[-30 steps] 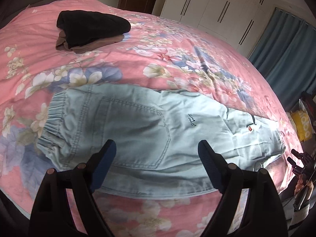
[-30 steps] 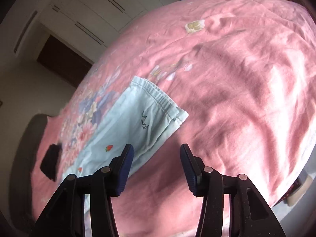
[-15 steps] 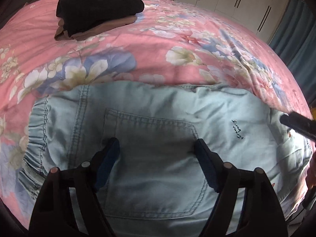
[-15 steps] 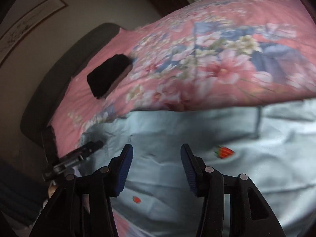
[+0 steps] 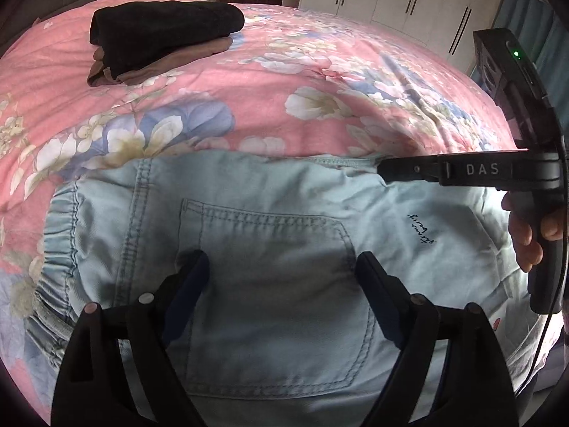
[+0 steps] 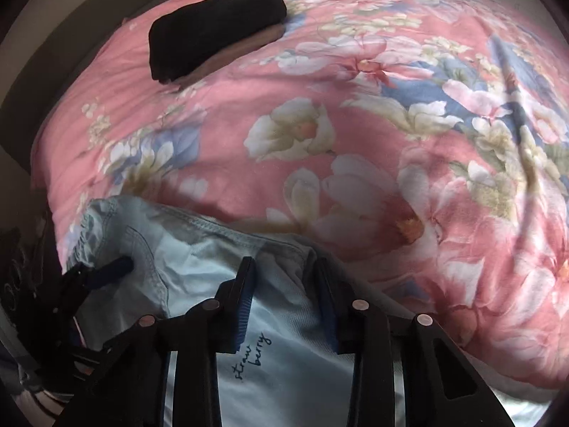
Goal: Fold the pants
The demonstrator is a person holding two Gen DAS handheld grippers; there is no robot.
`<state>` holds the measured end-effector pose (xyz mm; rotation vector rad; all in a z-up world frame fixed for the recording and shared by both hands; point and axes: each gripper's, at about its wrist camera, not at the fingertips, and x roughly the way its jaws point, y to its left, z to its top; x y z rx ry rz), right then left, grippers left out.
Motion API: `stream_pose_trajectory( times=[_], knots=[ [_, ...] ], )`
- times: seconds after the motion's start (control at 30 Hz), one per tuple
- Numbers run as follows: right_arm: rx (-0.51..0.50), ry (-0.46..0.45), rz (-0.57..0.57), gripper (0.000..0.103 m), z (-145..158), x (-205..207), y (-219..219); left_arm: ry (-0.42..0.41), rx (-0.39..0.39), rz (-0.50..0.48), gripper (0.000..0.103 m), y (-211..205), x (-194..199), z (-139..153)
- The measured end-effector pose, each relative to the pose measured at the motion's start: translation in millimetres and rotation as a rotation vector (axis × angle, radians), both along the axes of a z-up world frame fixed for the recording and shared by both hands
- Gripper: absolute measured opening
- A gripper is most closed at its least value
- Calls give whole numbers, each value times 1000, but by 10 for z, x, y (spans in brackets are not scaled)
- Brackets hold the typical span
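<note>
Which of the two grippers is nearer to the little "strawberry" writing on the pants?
The right gripper. Its closing jaws straddle the pants just above the strawberry lettering. The left gripper hovers open over the back pocket, farther from the writing.

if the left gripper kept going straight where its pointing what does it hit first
Most likely the light blue pants: the left gripper angles down over their back pocket, fingers spread wide with nothing between them. Depth is hard to judge, but only denim lies ahead.
</note>
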<state>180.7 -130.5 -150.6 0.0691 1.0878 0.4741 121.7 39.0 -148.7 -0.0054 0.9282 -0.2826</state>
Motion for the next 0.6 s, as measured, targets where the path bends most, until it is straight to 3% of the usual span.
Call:
stream_pose_trajectory(
  times=[0.1, 0.27, 0.37, 0.5, 0.6],
  knots=[
    [23, -26, -40, 12, 1, 40, -52, -12, 18, -7, 90, -38, -4, -18],
    [-9, -51, -97, 11, 1, 127, -9, -17, 19, -13, 91, -44, 7, -34],
    [-5, -104, -205, 11, 99, 84, -112, -21, 27, -19, 92, -57, 0, -40],
    [92, -184, -277, 11, 308, -279, -416, -17, 35, -28, 95, -74, 16, -54],
    [76, -194, -281, 11, 307, -658, -594, -18, 65, -37, 96, -120, 10, -67]
  ],
)
